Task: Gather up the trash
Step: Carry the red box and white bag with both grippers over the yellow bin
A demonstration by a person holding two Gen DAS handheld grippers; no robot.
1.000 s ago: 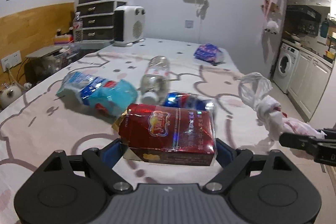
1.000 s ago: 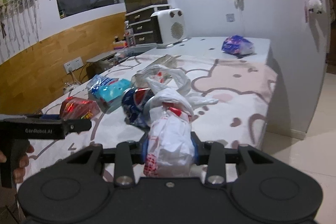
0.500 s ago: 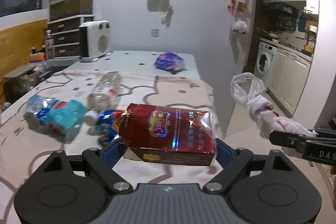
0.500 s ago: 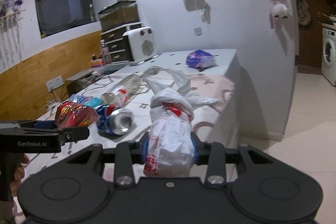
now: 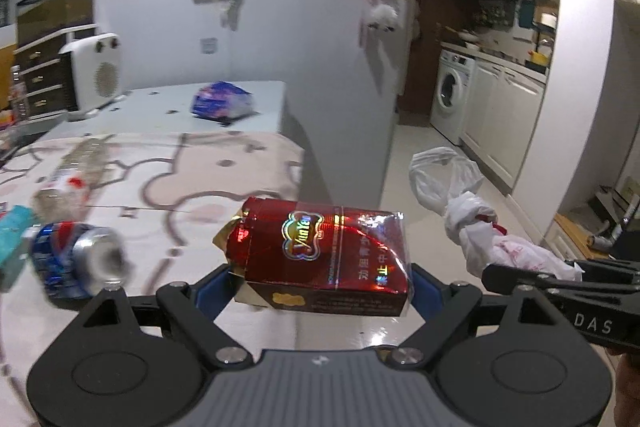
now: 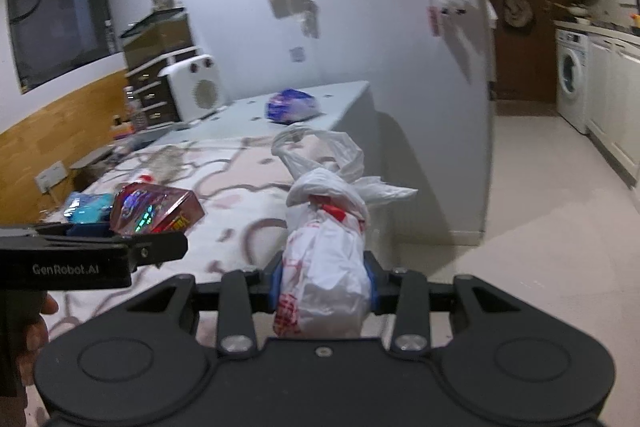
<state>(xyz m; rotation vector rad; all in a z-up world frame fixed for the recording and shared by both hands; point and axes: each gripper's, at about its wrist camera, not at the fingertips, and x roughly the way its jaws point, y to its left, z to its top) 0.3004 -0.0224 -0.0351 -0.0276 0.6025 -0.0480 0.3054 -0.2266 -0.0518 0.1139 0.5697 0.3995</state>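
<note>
My left gripper (image 5: 320,283) pinches a red cigarette pack (image 5: 320,251) across its width, jaws spread wide around it, held in the air at the edge of the bed (image 5: 224,171). My right gripper (image 6: 323,279) squeezes a knotted white plastic bag (image 6: 324,255) between narrow-set jaws, beside the bed and above the tiled floor (image 6: 540,195). On the patterned bedcover lie a crushed blue can (image 5: 76,259), a clear plastic bottle (image 5: 72,171) and a blue snack bag (image 5: 222,101).

Right gripper (image 6: 323,281) clamping knotted plastic bag (image 6: 324,247), red pack (image 6: 154,209) left
</note>
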